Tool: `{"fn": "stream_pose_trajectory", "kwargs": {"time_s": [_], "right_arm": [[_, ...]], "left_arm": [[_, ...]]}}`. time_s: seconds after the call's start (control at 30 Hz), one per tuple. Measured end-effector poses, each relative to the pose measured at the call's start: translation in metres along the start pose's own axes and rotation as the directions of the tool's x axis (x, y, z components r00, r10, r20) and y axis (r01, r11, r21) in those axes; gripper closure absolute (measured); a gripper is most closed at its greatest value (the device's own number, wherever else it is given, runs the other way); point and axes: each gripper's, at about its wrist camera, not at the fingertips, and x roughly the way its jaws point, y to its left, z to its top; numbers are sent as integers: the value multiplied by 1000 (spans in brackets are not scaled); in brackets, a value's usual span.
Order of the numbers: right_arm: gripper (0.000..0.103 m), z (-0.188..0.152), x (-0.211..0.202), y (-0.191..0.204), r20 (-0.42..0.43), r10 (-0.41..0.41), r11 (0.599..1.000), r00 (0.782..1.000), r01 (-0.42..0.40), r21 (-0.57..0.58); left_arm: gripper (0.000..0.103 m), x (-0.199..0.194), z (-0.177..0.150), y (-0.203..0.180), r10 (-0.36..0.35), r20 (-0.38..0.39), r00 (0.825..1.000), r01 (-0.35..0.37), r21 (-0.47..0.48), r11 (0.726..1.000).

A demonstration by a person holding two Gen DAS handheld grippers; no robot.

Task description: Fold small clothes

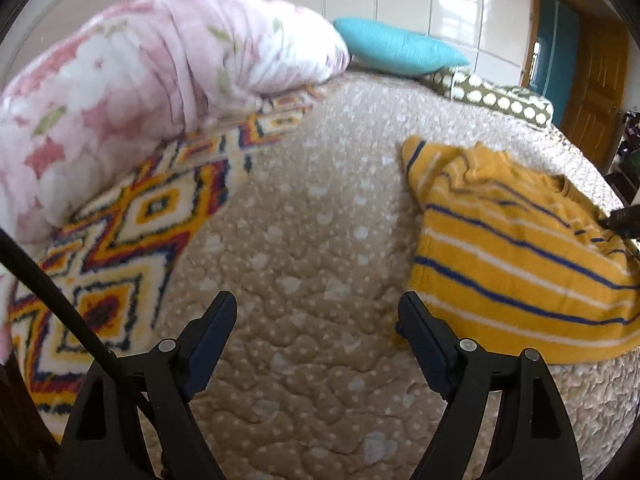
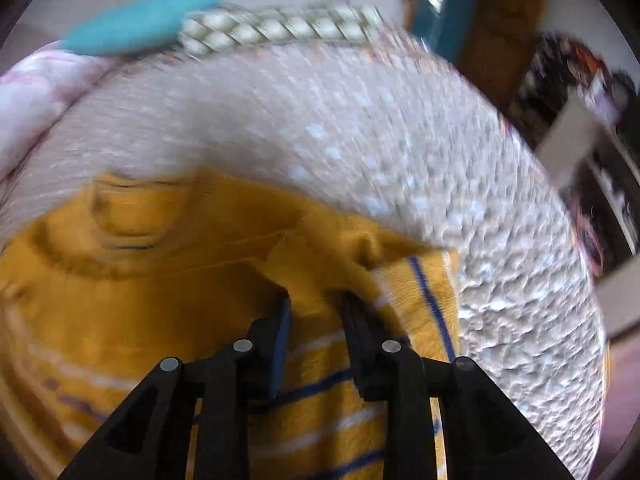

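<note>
A small yellow shirt with blue and white stripes (image 1: 508, 256) lies on the beige quilted bed (image 1: 296, 240), to the right in the left wrist view. My left gripper (image 1: 318, 312) is open and empty over bare quilt, its right finger beside the shirt's near left corner. In the blurred right wrist view the shirt (image 2: 140, 304) fills the lower left. My right gripper (image 2: 314, 308) is narrowly parted with a fold of the shirt's fabric between its fingers. Its tip (image 1: 624, 220) shows at the shirt's right edge in the left wrist view.
A pink floral quilt (image 1: 140, 80) and a patterned blanket (image 1: 132, 232) lie to the left. A teal pillow (image 1: 396, 46) and a dotted pillow (image 1: 496, 98) sit at the far end. A wooden door (image 1: 592, 92) and furniture (image 2: 580, 128) stand to the right of the bed.
</note>
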Motion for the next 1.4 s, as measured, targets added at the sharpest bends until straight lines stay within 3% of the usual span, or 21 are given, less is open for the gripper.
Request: {"fn": "stream_pose_trajectory", "kwargs": {"time_s": [0.07, 0.13, 0.17, 0.2, 0.23, 0.3, 0.47, 0.53, 0.67, 0.77, 0.8, 0.83, 0.9, 0.93, 0.97, 1.07, 1.17, 1.3, 1.4], "right_arm": [[71, 1, -8, -7, -15, 35, 999, 999, -34, 32], [69, -3, -33, -17, 44, 96, 994, 994, -98, 51], [58, -4, -43, -22, 76, 113, 991, 991, -118, 59], [38, -11, -58, -32, 106, 122, 989, 987, -130, 74], [28, -20, -72, -44, 135, 131, 985, 982, -145, 95], [27, -37, -88, -66, 151, 160, 976, 976, -179, 126], [22, -97, -93, -113, 94, 253, 936, 963, -268, 228], [22, -118, -89, -124, 93, 319, 904, 943, -332, 270], [22, -134, -70, -116, 93, 414, 855, 905, -422, 301], [20, -133, -57, -104, 137, 382, 858, 914, -406, 316], [25, -130, -56, -97, 146, 355, 871, 923, -384, 307], [45, -127, -54, -92, 139, 352, 874, 926, -378, 305], [73, -123, -53, -83, 108, 407, 849, 907, -420, 320], [76, -119, -58, -78, 98, 381, 863, 919, -392, 318], [77, -113, -67, -69, 84, 344, 890, 935, -353, 290], [79, -94, -97, -45, 114, 312, 913, 943, -331, 240], [80, -74, -129, -6, 155, 340, 914, 927, -365, 178], [81, -55, -163, 85, 180, 388, 918, 904, -397, 13], [81, -57, -157, 168, 109, 450, 892, 886, -439, -112]], "left_arm": [[21, 6, 0, 4, -14, -34, 999, 13, -29, 999], [21, 9, 1, 10, -33, -45, 998, 30, -63, 998], [21, 8, 0, 10, -36, -45, 998, 33, -68, 997], [21, 8, 0, 10, -34, -44, 998, 31, -67, 997], [21, 8, -1, 8, -27, -45, 999, 25, -61, 998], [21, 8, -1, 6, -15, -46, 999, 12, -51, 999], [21, 8, -2, 4, 2, -42, 999, -4, -47, 999], [21, 8, -3, 2, 12, -40, 999, -14, -46, 999], [21, 8, -4, 0, 29, -40, 999, -31, -37, 999], [21, 10, -2, 0, 27, -43, 999, -29, -38, 999], [21, 10, -2, 0, 24, -45, 999, -26, -41, 999], [21, 10, -2, 0, 22, -46, 999, -24, -44, 999], [21, 10, -2, 1, 19, -50, 999, -21, -46, 999], [21, 10, -2, 1, 16, -53, 998, -19, -47, 999], [21, 9, 0, 2, 10, -55, 998, -13, -51, 999], [21, 3, 4, 12, -33, -44, 998, 28, -96, 995], [21, -10, 9, 31, -57, -2, 998, 56, -165, 985], [21, -16, 14, 62, -28, 32, 999, 35, -249, 968], [21, -9, 15, 89, -31, 14, 999, 34, -335, 942]]}}
